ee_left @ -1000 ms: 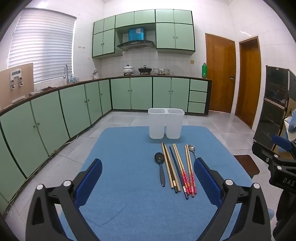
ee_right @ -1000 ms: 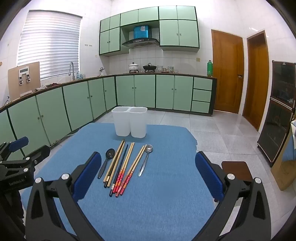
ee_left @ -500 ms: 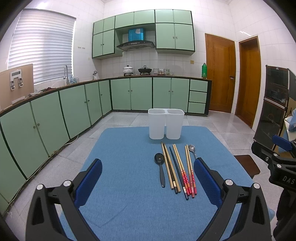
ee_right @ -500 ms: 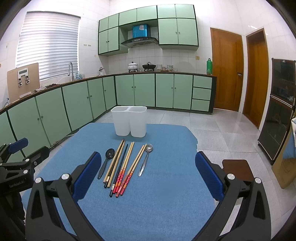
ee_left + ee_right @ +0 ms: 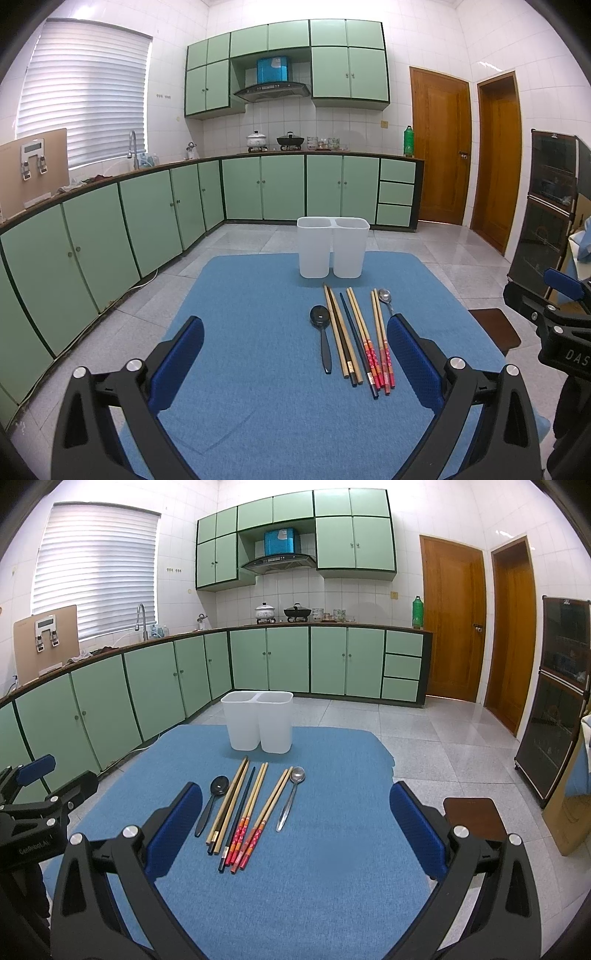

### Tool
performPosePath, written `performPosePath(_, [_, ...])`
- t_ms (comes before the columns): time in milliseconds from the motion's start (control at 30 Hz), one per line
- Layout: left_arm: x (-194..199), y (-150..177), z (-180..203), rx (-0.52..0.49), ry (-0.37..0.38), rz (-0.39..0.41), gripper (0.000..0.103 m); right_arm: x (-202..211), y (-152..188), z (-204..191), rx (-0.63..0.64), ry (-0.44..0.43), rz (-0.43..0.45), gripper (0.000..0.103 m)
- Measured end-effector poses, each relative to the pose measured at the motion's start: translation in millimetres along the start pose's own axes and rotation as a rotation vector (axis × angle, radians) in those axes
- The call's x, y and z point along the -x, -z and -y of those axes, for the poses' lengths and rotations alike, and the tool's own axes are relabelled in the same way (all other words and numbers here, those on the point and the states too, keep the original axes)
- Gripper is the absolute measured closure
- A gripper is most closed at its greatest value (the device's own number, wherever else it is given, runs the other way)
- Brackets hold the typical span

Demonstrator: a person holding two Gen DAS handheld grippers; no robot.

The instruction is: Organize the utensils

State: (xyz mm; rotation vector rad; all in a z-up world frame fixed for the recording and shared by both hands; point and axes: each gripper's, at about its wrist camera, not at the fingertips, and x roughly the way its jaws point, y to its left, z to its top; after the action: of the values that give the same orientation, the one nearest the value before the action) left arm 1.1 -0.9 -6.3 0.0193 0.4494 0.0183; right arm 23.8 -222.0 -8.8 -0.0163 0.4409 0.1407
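Blue-covered desk (image 5: 258,332) in a kitchen with green cabinets (image 5: 155,221). At the far middle of the desk, a white two-compartment holder (image 5: 332,251), upright, both compartments showing nothing inside from these views. Just near of it, a row of utensils laid side by side, roughly lengthwise, near ends toward the cameras: at the left a black spoon (image 5: 322,332), bowl at the far end; next to it plain wooden chopsticks (image 5: 338,332) with a darker stick alongside; then a dark blue chopstick (image 5: 354,339); then two pairs of wooden chopsticks with red patterned ends (image 5: 373,354); at the right a metal spoon (image 5: 291,797), bowl far, lying slightly apart from the rest. None inside the holder, none lifted — all flat on the desk.

Left gripper (image 5: 293,369) hovering over the near part of the desk, blue pads (image 5: 177,365) spread wide apart, nothing between them; right pad overlapping the metal spoon's handle in the left wrist view, contact impossible to tell. Right gripper (image 5: 293,842) likewise held above the near desk, pads (image 5: 417,830) wide apart and holding nothing, with the near ends of the chopsticks lying between them in the right wrist view. Each gripper visible at the edge of the other's view — well apart.

Tiled floor (image 5: 443,746) to the right of the desk, two wooden doors (image 5: 454,620) beyond.
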Motion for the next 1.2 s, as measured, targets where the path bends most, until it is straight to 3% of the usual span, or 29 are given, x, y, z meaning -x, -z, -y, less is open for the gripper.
performPosePath(1200, [-0.4,0.4,-2.1,0.002,0.000,-0.004,0.006,-6.9,9.4,1.8,-0.008,0.004,-0.009,0.005])
